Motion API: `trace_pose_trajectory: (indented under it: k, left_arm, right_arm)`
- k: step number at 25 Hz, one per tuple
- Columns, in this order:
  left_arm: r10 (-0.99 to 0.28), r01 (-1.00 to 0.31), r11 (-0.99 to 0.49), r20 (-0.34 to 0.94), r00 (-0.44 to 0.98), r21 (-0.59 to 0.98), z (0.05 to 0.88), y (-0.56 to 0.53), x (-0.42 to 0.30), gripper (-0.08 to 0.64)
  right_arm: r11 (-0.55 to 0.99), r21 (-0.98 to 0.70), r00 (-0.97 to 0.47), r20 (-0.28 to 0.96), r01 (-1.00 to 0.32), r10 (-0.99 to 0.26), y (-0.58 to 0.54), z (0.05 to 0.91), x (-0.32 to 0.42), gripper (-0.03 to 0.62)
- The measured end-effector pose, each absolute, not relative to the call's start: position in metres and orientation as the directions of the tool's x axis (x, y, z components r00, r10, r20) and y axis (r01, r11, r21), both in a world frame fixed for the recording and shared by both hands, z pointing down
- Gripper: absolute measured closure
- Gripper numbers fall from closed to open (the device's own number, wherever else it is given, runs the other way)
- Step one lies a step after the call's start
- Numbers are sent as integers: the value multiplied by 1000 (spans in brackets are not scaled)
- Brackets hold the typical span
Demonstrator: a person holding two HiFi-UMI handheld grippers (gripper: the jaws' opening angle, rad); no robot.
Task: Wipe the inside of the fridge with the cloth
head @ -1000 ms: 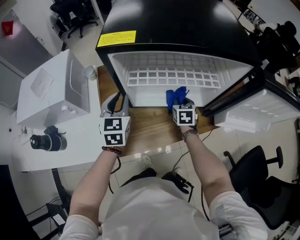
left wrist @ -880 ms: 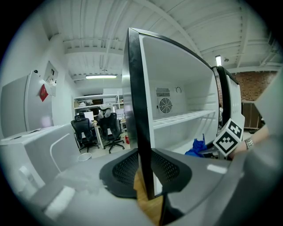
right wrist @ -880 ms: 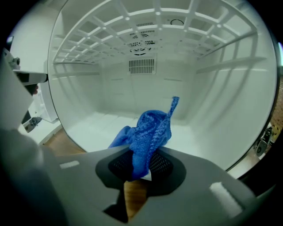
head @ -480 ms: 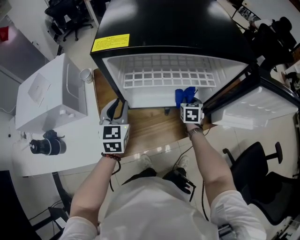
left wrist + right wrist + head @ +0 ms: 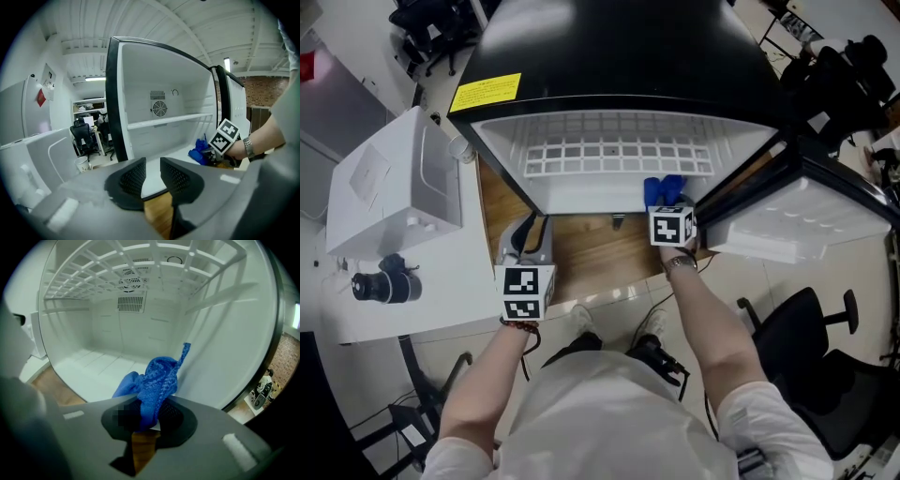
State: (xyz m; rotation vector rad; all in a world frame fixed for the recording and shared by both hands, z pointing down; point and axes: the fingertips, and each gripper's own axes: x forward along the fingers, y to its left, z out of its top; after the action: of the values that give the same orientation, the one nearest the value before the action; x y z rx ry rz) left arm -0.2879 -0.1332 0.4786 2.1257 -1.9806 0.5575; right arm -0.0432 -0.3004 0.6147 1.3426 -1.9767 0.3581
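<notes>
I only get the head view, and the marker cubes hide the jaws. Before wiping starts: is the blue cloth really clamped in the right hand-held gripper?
Observer: Yes. The right gripper view shows the right hand-held gripper shut on the blue cloth, which bunches up out of the jaws.
Operator: And the other one?
Observer: The left hand-held gripper is empty. Its jaws stand slightly apart with nothing between them.
Operator: Anything deep inside that I can't see?
Observer: A round fan grille sits on the back wall of the fridge, just above the shelf.
</notes>
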Motion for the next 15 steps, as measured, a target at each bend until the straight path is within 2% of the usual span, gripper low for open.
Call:
trace_pose_trajectory:
  k: [5, 10, 15]
  left_arm:
    - [-915, -984, -132, 397, 74, -120, 478, -141, -262, 476]
    - [-895, -968, -226, 415, 162, -110, 481, -155, -233, 466]
    - [-845, -926, -366, 448, 291, -89, 488, -172, -199, 399]
  right_arm:
    - [392, 149, -187, 692, -908, -697, -301, 613, -36, 518]
    - [527, 48, -401, 591, -848, -700, -285, 584, -65, 518]
    - [650, 1, -545, 543, -760, -638, -253, 564, -77, 518]
